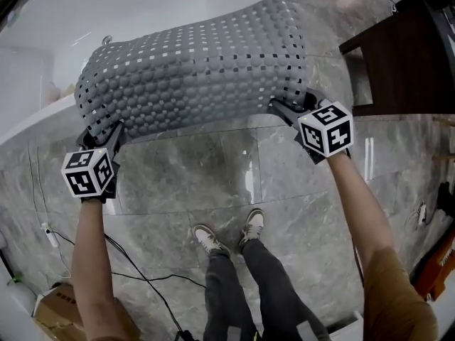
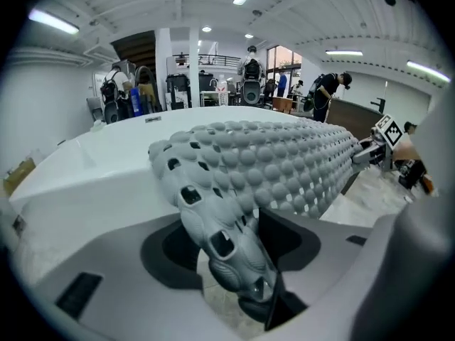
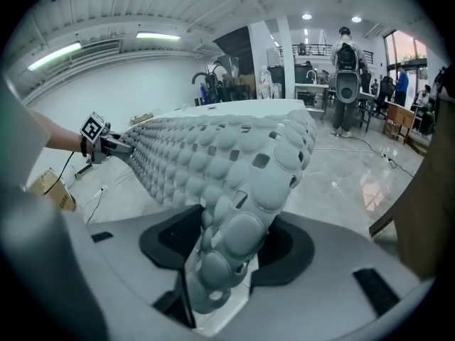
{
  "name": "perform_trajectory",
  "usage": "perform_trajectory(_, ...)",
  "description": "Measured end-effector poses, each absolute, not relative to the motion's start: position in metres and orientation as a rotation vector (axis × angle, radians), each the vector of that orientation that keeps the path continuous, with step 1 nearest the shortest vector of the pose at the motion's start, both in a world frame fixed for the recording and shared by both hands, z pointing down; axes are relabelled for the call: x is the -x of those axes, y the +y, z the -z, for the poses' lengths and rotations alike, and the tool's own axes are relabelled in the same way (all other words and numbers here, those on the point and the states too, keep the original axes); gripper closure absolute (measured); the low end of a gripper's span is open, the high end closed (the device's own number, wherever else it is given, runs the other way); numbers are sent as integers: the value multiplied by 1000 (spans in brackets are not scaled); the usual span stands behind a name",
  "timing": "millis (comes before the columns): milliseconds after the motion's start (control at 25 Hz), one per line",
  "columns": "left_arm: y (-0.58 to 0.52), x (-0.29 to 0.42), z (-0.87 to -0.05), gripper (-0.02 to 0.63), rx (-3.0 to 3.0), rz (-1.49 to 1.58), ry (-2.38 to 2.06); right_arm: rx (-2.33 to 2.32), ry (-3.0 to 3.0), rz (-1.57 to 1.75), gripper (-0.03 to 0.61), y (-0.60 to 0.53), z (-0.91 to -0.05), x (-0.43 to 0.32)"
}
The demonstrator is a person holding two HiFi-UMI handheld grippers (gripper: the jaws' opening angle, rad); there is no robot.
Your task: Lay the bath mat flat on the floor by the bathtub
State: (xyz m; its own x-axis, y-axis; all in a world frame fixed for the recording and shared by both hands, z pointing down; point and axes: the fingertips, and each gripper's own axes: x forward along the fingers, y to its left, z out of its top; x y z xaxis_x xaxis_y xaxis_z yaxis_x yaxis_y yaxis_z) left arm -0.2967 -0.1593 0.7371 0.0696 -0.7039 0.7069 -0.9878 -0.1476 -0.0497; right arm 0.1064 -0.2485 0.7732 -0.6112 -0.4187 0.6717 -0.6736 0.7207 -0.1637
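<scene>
Grey marble floor [image 1: 213, 169], white bathtub [image 1: 142, 6]; left tool [image 1: 106, 135], right tool [image 1: 288, 109] each clamp bath mat [image 1: 199, 69] corner.

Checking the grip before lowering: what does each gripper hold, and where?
Both hold the bath mat: the left gripper pinches one near corner, the right gripper the other near corner.

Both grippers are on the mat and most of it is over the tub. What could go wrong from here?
1. The left gripper and right gripper each pinch only a bunched corner of the bath mat, so a corner may slip out.
2. The mat sits over the bathtub, not the floor. If let go here, it may slide in.
</scene>
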Motion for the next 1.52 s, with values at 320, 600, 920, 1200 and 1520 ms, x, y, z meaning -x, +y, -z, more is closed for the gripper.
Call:
perform_trajectory(320, -147, 261, -691, 477, -2025, -939, -1782, -897, -2362, -455, 474, -231, -726, -110)
perform_trajectory(600, -128, 242, -636, 492, -2113, -927, -1796, -894, -2377, -364, 482, -218, -670, -122)
perform_trajectory(920, -92, 234, -586, 500, -2152, -949, -1859, -912, -2418, -272, 488, -185, -615, -123)
perform_trajectory(1200, -52, 235, -554, 512, -2194, -895, -1926, -919, -2433, -169, 488, -154, -573, -112)
perform_trajectory(1520, -31, 229, -542, 525, -2213, -886, -2000, -936, -2454, -100, 492, -138, -559, -111)
